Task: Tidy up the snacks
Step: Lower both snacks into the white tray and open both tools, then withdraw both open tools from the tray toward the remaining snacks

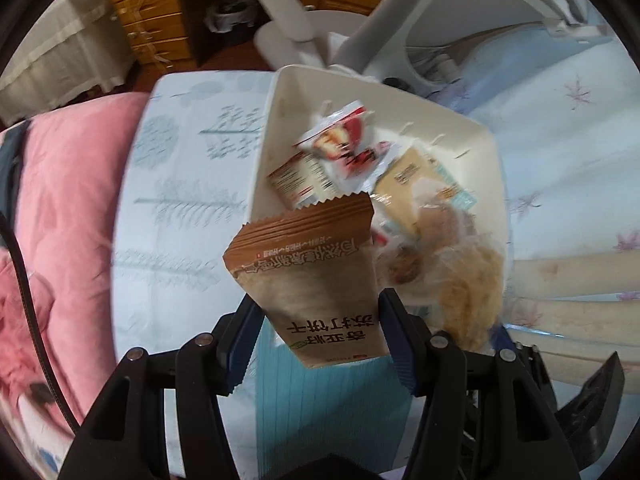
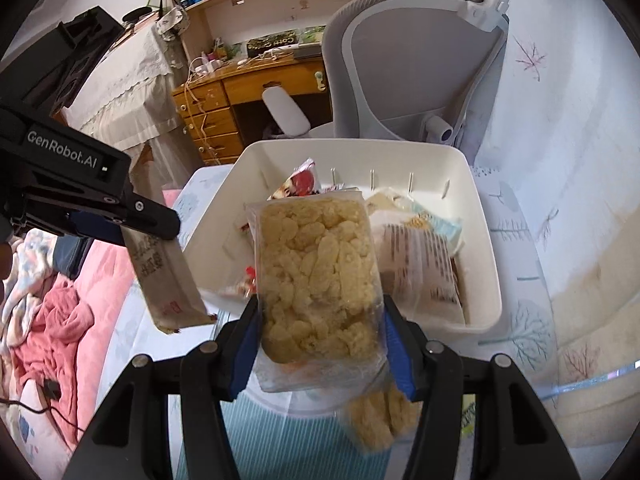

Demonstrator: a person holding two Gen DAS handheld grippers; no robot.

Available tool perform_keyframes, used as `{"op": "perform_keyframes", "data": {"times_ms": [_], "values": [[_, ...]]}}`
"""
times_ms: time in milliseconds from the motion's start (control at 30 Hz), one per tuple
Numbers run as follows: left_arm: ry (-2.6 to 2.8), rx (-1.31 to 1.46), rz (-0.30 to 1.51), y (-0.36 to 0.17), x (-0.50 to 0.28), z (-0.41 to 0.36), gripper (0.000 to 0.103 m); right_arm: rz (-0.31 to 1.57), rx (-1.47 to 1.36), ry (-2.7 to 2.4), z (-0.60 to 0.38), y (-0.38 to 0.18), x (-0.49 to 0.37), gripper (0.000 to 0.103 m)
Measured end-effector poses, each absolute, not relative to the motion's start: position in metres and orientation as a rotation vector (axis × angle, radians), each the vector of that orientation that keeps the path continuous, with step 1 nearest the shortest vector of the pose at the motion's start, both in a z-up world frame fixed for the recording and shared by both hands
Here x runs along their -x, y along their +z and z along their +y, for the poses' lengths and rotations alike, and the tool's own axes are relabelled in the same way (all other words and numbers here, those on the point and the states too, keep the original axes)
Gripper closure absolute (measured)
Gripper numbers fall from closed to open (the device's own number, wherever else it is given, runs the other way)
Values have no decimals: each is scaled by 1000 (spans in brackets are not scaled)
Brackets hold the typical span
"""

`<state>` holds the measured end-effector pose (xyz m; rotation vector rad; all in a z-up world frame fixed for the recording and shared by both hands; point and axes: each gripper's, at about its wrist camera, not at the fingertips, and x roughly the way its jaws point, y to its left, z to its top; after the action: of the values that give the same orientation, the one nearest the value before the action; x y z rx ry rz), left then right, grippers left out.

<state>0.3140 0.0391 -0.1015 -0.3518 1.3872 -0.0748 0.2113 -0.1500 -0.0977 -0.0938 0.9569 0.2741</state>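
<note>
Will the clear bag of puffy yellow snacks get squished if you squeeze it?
Probably. The clear snack bag looks like thin, soft film, so the right hand-held gripper could crush the airy puffs. It likely weighs little, and the glossy plastic may slip.

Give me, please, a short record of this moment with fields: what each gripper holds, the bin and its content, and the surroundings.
left gripper: jaws shut on brown cracker packet, held above the bin's near-left edge
right gripper: jaws shut on clear bag of puffed snacks, held over the bin's near side
bin: white bin, open top, on a tree-patterned cloth
content: several snack packets, one red and white
surroundings: grey office chair, wooden desk
</note>
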Motion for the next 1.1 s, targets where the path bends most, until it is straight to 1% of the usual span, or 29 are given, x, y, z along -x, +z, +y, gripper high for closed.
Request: {"op": "perform_keyframes", "data": {"times_ms": [200,433,467,567,600,800,1100], "values": [[-145,352,1334,-117,-334,39,52,936,47,257,-142,-110,-234,47],[-181,355,1293,-126,-349,45,52,930,-2,246,-137,-119,-253,46],[-179,356,1288,-126,-349,47,52,928,-5,248,-137,-118,-254,45],[-174,358,1279,-126,-348,51,52,928,-3,240,-136,-117,-255,32],[-173,356,1281,-125,-347,52,52,929,-3,238,-137,-117,-255,31],[-178,344,1265,-117,-331,50,52,937,-28,209,-144,-112,-245,31],[-239,374,1213,-94,-285,39,52,909,-53,198,-166,-89,-213,31]]}}
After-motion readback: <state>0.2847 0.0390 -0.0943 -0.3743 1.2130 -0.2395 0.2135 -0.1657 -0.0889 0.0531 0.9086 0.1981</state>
